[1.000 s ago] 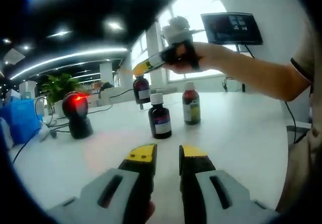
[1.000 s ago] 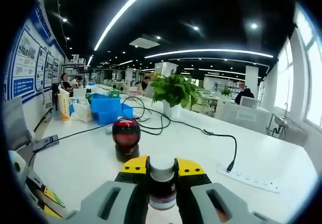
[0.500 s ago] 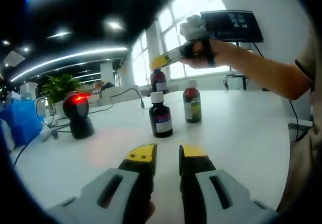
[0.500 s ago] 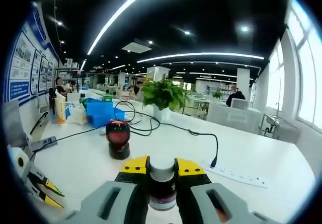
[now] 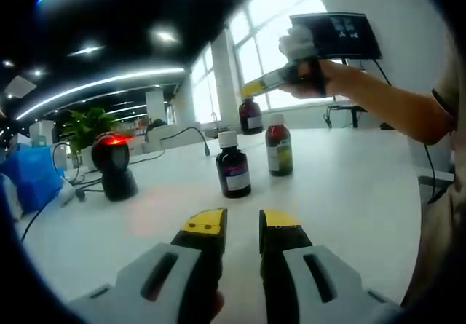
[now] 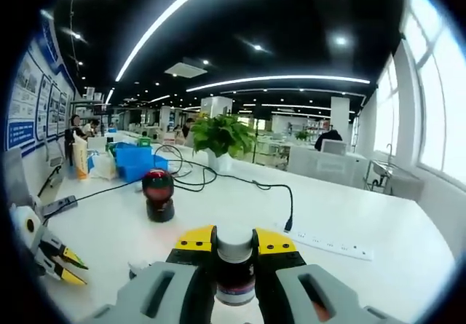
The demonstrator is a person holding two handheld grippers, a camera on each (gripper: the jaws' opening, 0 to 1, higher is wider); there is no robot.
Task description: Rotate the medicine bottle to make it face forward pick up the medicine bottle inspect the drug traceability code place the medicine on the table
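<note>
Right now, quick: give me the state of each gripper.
Left gripper: open, nothing between its fingers, low over the table.
Right gripper: shut on a medicine bottle, held up off the table.

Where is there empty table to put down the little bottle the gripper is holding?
The right gripper holds the medicine bottle. Bare white table lies right of the two standing bottles, out to the person's arm, and between them and the left gripper. It is crowded by the red scanner, cables and blue bins.
</note>
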